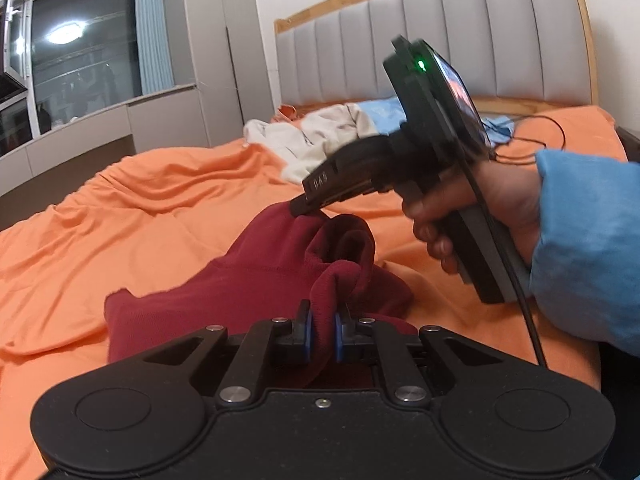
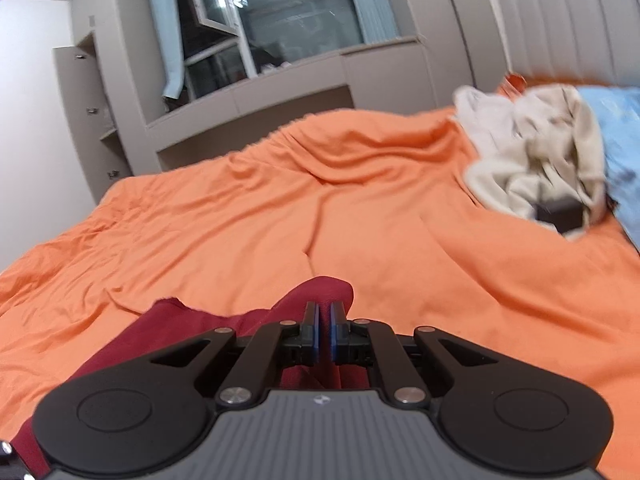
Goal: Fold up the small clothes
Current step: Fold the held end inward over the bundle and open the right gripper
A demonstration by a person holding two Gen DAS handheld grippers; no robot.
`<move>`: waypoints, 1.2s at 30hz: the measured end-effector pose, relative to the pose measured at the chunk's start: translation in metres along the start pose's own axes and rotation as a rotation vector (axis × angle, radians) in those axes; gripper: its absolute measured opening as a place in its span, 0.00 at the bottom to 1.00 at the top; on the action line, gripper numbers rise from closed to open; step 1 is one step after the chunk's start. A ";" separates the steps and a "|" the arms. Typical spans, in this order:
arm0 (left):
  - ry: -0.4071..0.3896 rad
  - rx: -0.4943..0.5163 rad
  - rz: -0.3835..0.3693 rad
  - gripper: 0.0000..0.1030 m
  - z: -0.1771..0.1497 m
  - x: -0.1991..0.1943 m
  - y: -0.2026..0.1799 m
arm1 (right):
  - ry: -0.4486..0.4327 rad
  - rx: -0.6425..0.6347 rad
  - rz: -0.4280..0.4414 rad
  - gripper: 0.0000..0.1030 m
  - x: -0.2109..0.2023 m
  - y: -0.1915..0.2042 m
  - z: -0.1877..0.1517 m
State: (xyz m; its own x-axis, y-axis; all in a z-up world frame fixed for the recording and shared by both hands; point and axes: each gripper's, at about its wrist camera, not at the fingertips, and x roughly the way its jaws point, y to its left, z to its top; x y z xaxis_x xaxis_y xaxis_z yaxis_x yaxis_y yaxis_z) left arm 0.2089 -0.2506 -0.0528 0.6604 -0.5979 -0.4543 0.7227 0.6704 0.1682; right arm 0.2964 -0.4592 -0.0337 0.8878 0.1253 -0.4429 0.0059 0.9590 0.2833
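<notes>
A dark red garment lies on the orange bedcover. My left gripper is shut on a bunched fold of it, the cloth pinched between the blue pads. In the left wrist view my right gripper, held by a hand in a blue sleeve, is shut on another edge of the same garment and lifts it off the bed. The right wrist view shows the right gripper with red garment cloth squeezed between its pads and draped below them.
A heap of beige and white clothes and a light blue cloth lie near the grey padded headboard. A black cable trails from the right gripper's handle. Grey cabinets and a window stand beyond the bed's far side.
</notes>
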 end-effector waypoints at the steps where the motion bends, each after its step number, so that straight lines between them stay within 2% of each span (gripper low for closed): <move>1: 0.006 0.001 -0.003 0.11 -0.001 0.002 -0.001 | 0.010 0.001 -0.004 0.06 0.001 -0.001 -0.001; 15: 0.040 -0.005 -0.018 0.11 -0.007 0.007 -0.003 | 0.072 -0.026 -0.060 0.06 -0.010 0.001 -0.011; 21: 0.053 -0.017 -0.025 0.17 -0.012 0.010 -0.003 | 0.077 -0.016 -0.067 0.11 -0.011 0.001 -0.013; 30: 0.067 -0.147 -0.080 0.23 -0.007 0.009 0.011 | 0.074 -0.020 -0.080 0.15 -0.012 0.000 -0.014; 32: 0.070 -0.173 -0.091 0.30 -0.005 0.007 0.014 | 0.073 -0.013 -0.084 0.22 -0.013 0.000 -0.015; 33: 0.068 -0.189 -0.098 0.35 -0.004 0.005 0.016 | 0.074 -0.008 -0.091 0.40 -0.014 0.000 -0.015; 34: 0.065 -0.204 -0.099 0.46 -0.002 0.004 0.017 | 0.072 -0.002 -0.100 0.59 -0.015 0.000 -0.015; 35: 0.058 -0.212 -0.090 0.54 0.000 0.001 0.018 | 0.069 0.004 -0.105 0.65 -0.016 -0.002 -0.016; 36: 0.045 -0.213 -0.075 0.66 0.002 -0.002 0.018 | 0.066 0.010 -0.107 0.72 -0.017 -0.003 -0.016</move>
State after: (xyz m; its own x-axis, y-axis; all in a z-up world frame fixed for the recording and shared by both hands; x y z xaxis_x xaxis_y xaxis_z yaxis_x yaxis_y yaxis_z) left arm 0.2209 -0.2377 -0.0472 0.5931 -0.6329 -0.4977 0.7071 0.7050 -0.0540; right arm 0.2739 -0.4598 -0.0409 0.8496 0.0390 -0.5259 0.1043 0.9652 0.2400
